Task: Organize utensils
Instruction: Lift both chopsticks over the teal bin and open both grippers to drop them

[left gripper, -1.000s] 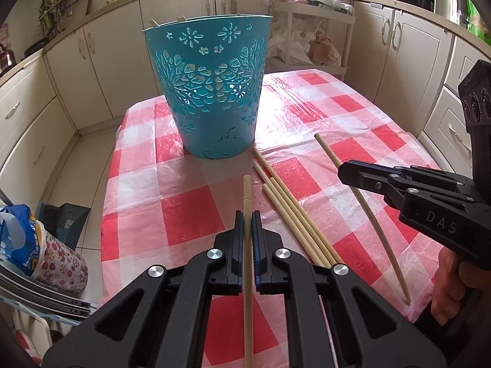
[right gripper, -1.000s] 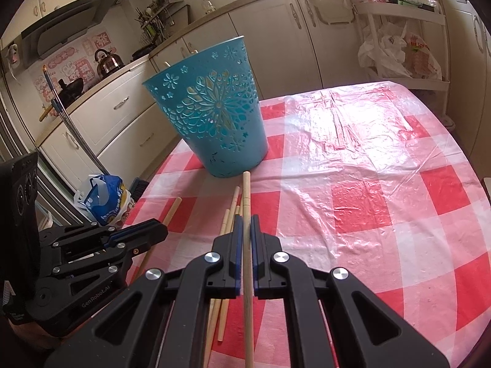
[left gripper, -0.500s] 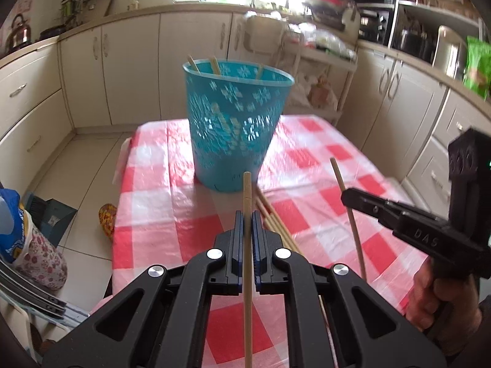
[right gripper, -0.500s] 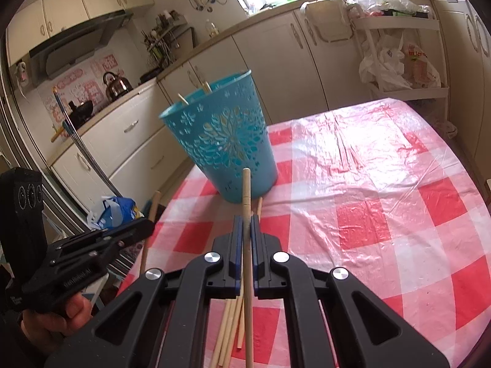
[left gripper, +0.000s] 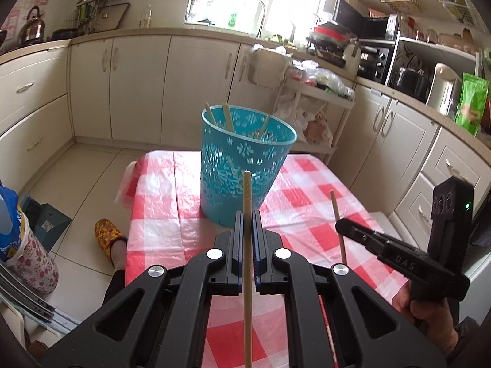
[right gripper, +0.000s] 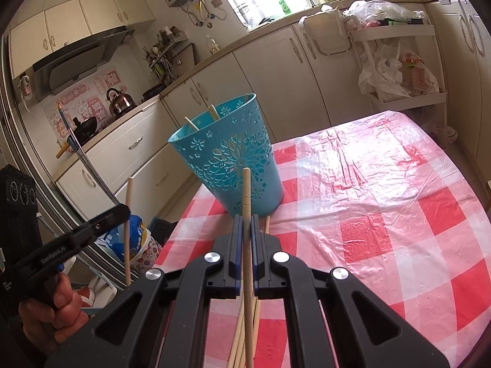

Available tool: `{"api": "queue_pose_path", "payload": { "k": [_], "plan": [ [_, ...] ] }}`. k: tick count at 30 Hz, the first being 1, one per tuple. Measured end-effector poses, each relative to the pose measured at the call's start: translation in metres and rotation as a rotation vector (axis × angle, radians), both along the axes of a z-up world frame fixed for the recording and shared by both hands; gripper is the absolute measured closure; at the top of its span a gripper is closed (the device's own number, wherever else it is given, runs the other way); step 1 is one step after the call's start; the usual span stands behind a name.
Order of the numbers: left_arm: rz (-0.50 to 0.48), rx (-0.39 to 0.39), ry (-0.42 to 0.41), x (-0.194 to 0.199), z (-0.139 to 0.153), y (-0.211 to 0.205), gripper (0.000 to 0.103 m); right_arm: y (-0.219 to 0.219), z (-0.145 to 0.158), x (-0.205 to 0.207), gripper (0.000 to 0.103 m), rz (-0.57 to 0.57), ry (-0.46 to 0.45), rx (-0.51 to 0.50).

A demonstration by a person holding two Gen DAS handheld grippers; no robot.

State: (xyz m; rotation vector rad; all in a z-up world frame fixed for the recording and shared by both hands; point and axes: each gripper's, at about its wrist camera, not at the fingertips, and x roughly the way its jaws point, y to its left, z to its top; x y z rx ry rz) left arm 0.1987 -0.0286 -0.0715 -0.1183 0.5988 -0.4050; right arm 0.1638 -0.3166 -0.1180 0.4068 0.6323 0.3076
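Both my grippers have lifted chopsticks off the checked table.
Left gripper and right gripper each stay clamped on one chopstick, now raised toward the blue basket for dropping in.

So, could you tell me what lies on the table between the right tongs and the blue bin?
In the right wrist view, loose chopsticks on the checked cloth run from under the right tongs toward the bin.

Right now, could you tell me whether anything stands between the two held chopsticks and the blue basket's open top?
Nothing visible does. Both tongs, left and right, are shut on a chopstick, with clear air up to the blue basket. Its rim sits above both tips, and sticks already lean inside.
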Motion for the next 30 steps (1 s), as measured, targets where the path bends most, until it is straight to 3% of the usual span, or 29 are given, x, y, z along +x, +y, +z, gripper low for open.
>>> {"api": "queue_pose_path", "payload": {
  "k": [5, 13, 24, 30],
  "plan": [
    [0.013, -0.03, -0.043, 0.0, 0.017, 0.007, 0.098, -0.002, 0.01, -0.002, 0.097, -0.029, -0.042, 0.016],
    [0.019, -0.067, -0.135, 0.014, 0.057, 0.014, 0.098, -0.001, 0.053, 0.007, 0.097, -0.056, -0.164, 0.062],
    [0.051, -0.137, -0.253, 0.063, 0.11, 0.013, 0.098, 0.003, 0.123, 0.084, 0.097, -0.124, -0.296, 0.127],
    [0.098, -0.193, -0.317, 0.102, 0.133, 0.008, 0.098, 0.01, 0.146, 0.131, 0.097, -0.191, -0.351, 0.123]
  ]
}}
